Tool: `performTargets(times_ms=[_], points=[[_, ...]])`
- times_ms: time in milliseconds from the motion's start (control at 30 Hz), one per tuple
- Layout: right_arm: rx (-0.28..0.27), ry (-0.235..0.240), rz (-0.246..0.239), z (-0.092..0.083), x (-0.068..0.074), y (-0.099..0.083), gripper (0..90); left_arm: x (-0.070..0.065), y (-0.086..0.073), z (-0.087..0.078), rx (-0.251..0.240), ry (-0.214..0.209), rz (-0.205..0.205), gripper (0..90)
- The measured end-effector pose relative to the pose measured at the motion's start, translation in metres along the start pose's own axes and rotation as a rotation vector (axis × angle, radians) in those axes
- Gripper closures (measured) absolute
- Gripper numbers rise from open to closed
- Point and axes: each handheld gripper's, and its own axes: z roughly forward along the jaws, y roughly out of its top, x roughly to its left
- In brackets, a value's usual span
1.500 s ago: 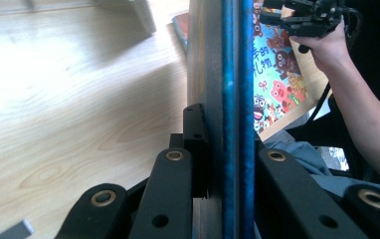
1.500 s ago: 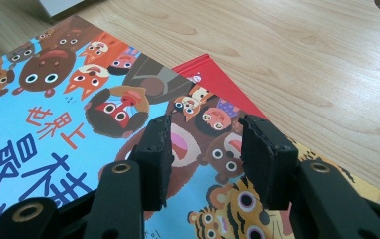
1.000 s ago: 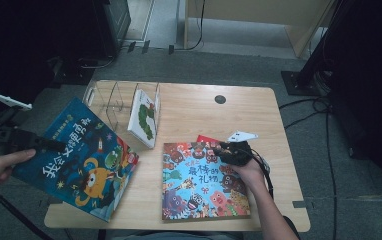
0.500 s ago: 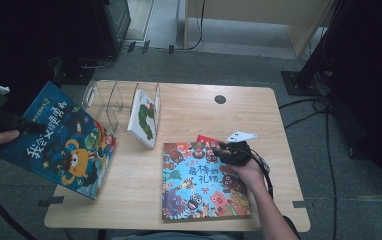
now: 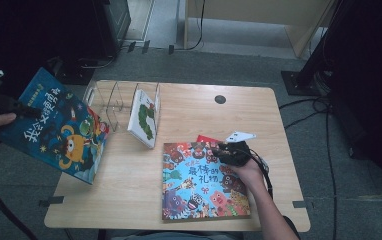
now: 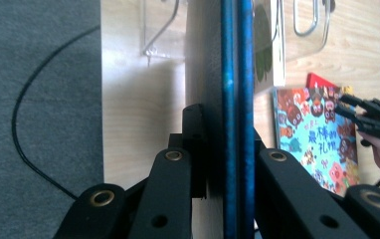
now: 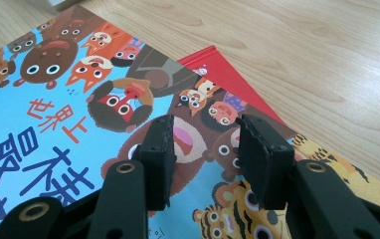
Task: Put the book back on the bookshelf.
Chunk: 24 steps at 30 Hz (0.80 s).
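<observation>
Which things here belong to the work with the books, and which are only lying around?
Part of the work:
- blue book, clamped in the left hand-held gripper
- wire rack
- colourful book under the right hand-held gripper

Just lying about:
- red book
- cables on the floor

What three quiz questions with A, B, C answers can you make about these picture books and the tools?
1. Where is the dark blue book?
A. in the wire rack
B. held off the table's left edge
C. under the red book

2. How many books stand in the wire rack?
A. one
B. two
C. three

3. What is the right tool doing?
A. squeezing a book
B. open over the colourful book
C. holding a cable

Answers: 1 B, the left tool grips it beside the table; 2 A, just the white book; 3 B, nothing between its jaws.
</observation>
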Motion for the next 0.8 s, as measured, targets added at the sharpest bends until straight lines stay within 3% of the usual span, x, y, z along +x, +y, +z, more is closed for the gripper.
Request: performTargets(times_ms=[267,800], points=[[0.005,0.005,-0.01,0.001,0.001,0.0,58.0,-0.001,0.02,0.009,-0.028,0.008,-0.005,82.7],[0.017,0.005,-0.019,-0.004,0.005,-0.005,58.1,-0.005,0.062,0.042,-0.067,-0.002,-0.015,82.7]])
